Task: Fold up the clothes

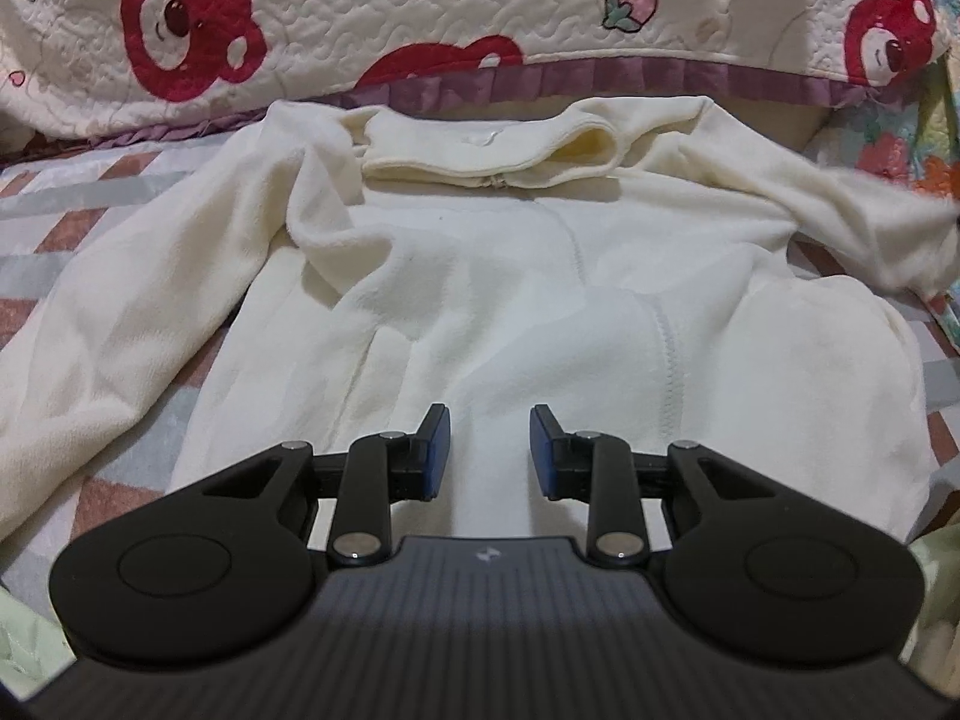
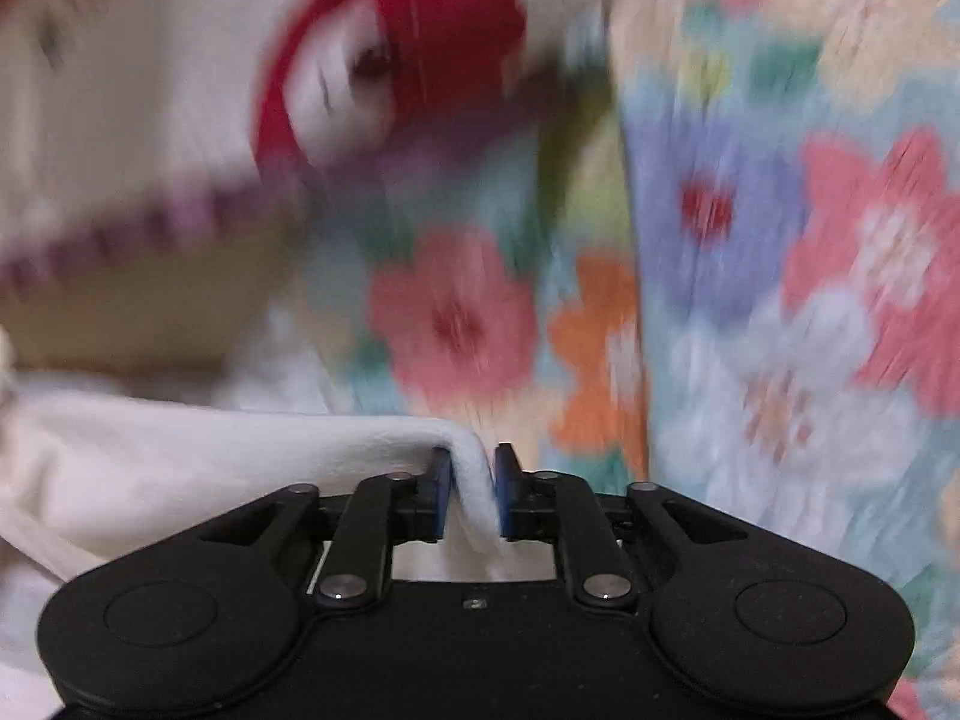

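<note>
A cream fleece jacket [image 1: 480,276] lies face up on the bed, collar [image 1: 486,150] at the far side, its left sleeve [image 1: 120,324] spread out to the left. My left gripper [image 1: 489,450] is open and empty, hovering over the jacket's lower front. The jacket's right sleeve [image 1: 864,222] is lifted and blurred at the right edge. In the right wrist view, my right gripper [image 2: 473,486] is shut on a fold of the cream sleeve [image 2: 240,450], which trails off to the left. That view is motion-blurred.
A quilted bear-and-strawberry blanket [image 1: 420,12] with a purple ruffle lies behind the collar; it also shows in the right wrist view [image 2: 390,60]. A floral quilt [image 2: 780,240] stands at the right. The striped bedsheet [image 1: 72,192] shows around the jacket.
</note>
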{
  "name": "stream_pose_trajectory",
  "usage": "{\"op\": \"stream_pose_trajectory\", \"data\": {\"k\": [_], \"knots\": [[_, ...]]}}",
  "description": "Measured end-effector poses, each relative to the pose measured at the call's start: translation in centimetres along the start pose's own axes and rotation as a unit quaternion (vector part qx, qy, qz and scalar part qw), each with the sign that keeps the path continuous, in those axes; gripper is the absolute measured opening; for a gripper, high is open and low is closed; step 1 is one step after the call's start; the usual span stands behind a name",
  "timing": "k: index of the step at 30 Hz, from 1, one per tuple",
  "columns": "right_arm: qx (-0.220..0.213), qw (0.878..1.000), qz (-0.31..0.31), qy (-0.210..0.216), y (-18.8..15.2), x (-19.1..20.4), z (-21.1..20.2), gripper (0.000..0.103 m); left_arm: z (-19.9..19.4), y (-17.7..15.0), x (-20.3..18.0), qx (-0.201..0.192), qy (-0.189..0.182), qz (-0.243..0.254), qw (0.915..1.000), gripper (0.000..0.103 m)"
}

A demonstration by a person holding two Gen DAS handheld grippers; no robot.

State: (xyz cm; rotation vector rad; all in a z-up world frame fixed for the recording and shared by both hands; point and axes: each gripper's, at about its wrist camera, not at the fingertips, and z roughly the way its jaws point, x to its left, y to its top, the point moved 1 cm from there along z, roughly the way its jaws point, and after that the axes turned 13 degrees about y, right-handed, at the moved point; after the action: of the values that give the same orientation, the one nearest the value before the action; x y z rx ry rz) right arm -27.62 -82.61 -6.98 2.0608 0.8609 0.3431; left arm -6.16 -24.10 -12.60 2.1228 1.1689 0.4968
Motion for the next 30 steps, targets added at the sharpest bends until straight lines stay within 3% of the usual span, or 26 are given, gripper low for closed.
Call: {"op": "stream_pose_trajectory", "data": {"k": [1, 2, 3, 4, 6, 10, 12, 17, 22, 25, 30], "knots": [[0.023, 1.000, 0.008, -0.008, -0.5, -0.3, 1.5, 0.017, -0.1, -0.1, 0.0, -0.001, 0.001, 0.002, 1.0000, 0.029], [0.019, 1.000, 0.021, 0.000, -1.0, -0.1, 1.8, 0.019, -0.2, -0.1, 0.0, -0.003, 0.001, 0.005, 1.0000, 0.030], [0.015, 0.999, 0.033, 0.008, -1.5, 0.1, 2.0, 0.027, -0.3, -0.2, -0.1, -0.006, 0.002, 0.011, 0.9999, 0.033], [0.008, 0.999, 0.036, 0.011, -1.9, 0.3, 1.9, 0.042, -0.4, -0.2, -0.1, -0.009, 0.002, 0.016, 0.9998, 0.033], [-0.001, 0.999, 0.028, 0.020, -3.0, 1.2, 1.6, 0.052, -0.4, -0.3, -0.2, -0.010, -0.001, 0.020, 0.9997, 0.034], [-0.014, 0.996, -0.006, 0.088, -5.2, 2.8, 0.5, 0.053, 0.5, 0.0, -0.2, 0.009, -0.032, -0.006, 0.9994, 0.035], [-0.010, 0.990, -0.052, 0.133, -6.3, 4.1, -0.1, 0.053, 1.0, 0.8, -0.7, 0.019, -0.053, -0.016, 0.9983, 0.035], [0.022, 0.963, -0.172, 0.207, -9.0, 8.3, -0.2, 0.058, 2.2, 3.9, -2.4, 0.019, -0.064, -0.008, 0.9978, 0.040], [0.035, 0.941, -0.270, 0.200, -10.8, 12.2, 1.2, 0.060, 2.7, 5.3, -3.1, 0.021, -0.050, -0.010, 0.9985, 0.041], [0.036, 0.937, -0.308, 0.163, -11.3, 13.5, 3.3, 0.060, 2.5, 5.1, -2.9, 0.025, -0.038, -0.008, 0.9989, 0.041], [0.022, 0.949, -0.273, 0.155, -9.5, 13.5, 5.9, 0.064, 2.2, 3.8, -0.9, 0.034, -0.004, -0.005, 0.9994, 0.041]]}}
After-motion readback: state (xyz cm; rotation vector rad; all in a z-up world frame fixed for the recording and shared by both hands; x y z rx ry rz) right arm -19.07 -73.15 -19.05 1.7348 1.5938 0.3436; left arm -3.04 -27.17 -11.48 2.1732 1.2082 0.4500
